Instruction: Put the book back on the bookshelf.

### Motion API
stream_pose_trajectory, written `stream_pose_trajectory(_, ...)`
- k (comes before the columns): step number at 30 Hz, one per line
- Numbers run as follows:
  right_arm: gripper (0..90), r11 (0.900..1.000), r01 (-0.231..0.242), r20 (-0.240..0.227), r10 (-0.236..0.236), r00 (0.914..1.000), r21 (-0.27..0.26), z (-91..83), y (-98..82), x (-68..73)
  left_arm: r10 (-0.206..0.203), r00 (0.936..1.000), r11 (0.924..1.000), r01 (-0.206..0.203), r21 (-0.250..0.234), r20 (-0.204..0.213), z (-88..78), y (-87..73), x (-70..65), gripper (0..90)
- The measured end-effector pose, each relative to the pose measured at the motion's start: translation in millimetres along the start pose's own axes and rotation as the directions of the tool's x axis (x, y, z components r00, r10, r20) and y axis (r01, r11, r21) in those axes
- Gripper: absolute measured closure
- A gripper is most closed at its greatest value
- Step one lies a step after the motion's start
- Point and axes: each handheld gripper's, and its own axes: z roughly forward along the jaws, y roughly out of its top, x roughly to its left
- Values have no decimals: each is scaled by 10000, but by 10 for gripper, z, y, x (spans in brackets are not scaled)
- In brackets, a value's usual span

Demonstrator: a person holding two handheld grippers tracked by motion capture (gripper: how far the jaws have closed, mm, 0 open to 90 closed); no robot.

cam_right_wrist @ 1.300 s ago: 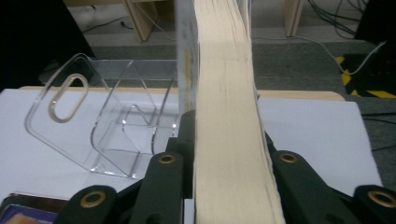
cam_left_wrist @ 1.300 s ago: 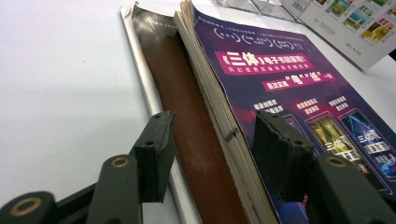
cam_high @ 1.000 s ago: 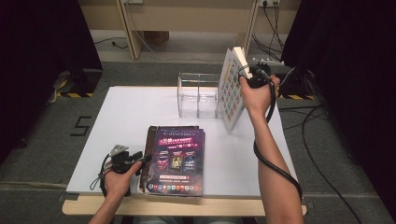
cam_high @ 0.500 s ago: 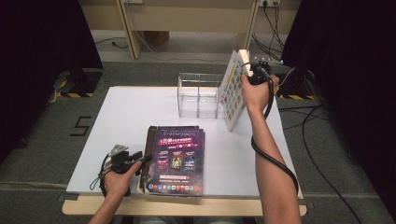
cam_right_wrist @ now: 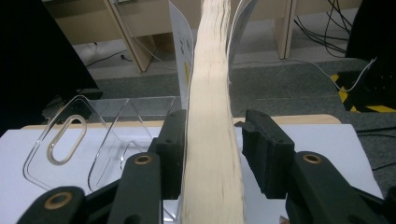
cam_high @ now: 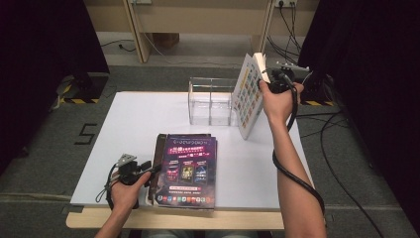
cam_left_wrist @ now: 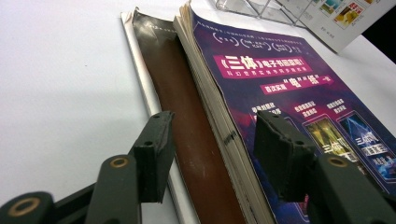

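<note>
A thick book [cam_high: 249,94] with a cover of small colour pictures stands on edge at the right end of the clear rack [cam_high: 210,101]. My right gripper [cam_high: 271,79] is at its top. Its jaws have just been opening. The book's pale page edge [cam_right_wrist: 212,70] runs between them, and the right pad stands apart from it. A purple magazine [cam_high: 188,166] lies on a flat stack near the table's front. My left gripper [cam_high: 151,171] is open at that stack's left edge. Its jaws straddle the magazine's spine [cam_left_wrist: 224,121], beside a brown cover [cam_left_wrist: 173,88] underneath.
The white table [cam_high: 138,119] has free room on its left half. The clear rack [cam_right_wrist: 93,135] has upright dividers and empty slots. Black cables [cam_high: 297,173] trail from the right gripper along the forearm and over the floor at right.
My right gripper's jaws have spread apart around the top of the upright book, and the hand has shifted slightly. The left hand and the stack have not moved.
</note>
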Motion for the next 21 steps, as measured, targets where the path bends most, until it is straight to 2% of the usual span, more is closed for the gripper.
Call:
stream_pose_trajectory(7,603,10000,36,-192,-38,9998,-62,-115,-45,46,44,10000,10000,-44,-48,-17,-2,5,-11,460)
stream_pose_trajectory(11,600,9999,113,-146,-114,9998,-48,-140,-64,68,68,10000,10000,-68,-34,12,11,13,-16,460)
stream_pose_trajectory(21,589,9999,93,-123,-95,9999,-135,-243,-140,20,169,9998,9999,-169,10,74,55,34,-44,454)
